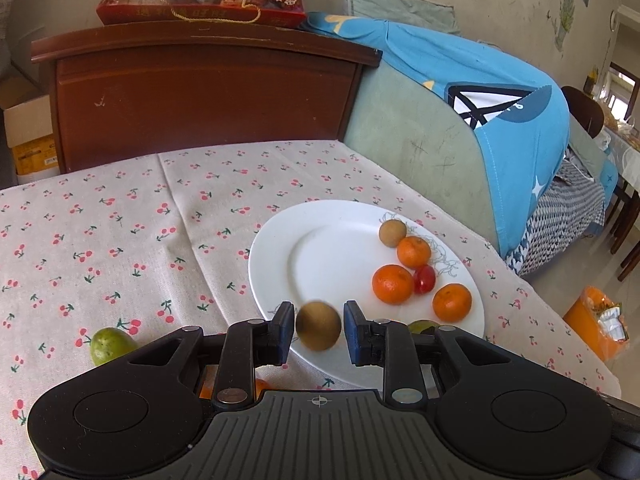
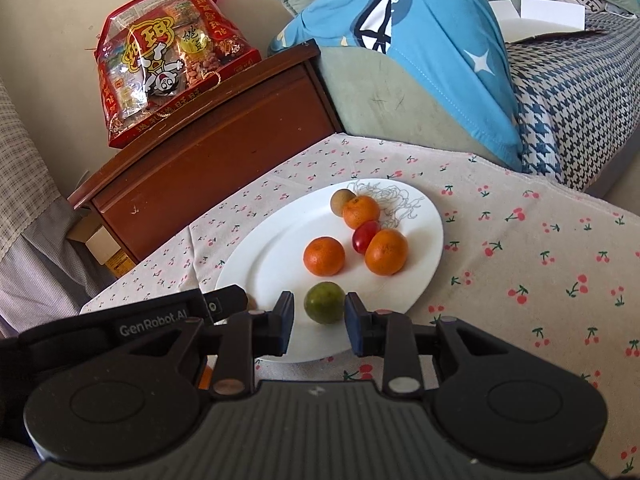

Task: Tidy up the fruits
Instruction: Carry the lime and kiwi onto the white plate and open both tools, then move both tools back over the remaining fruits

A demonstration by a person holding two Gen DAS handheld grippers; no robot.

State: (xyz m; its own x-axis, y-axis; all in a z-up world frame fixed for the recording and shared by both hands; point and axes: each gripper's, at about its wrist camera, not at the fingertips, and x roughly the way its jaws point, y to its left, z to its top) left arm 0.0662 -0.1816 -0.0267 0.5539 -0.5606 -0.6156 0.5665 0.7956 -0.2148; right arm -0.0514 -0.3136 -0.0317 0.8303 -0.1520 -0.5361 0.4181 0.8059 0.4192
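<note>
Round brown fruit (image 1: 318,331); slightly blurred

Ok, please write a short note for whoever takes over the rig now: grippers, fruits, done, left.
Left gripper: open, a brown fruit between its jaws, over the near rim of the plate.
Right gripper: open around a green fruit that lies on the plate.
Done: three oranges, a red tomato and another brown fruit are on the plate.
To do: a second green fruit lies on the tablecloth, left of the plate.
</note>
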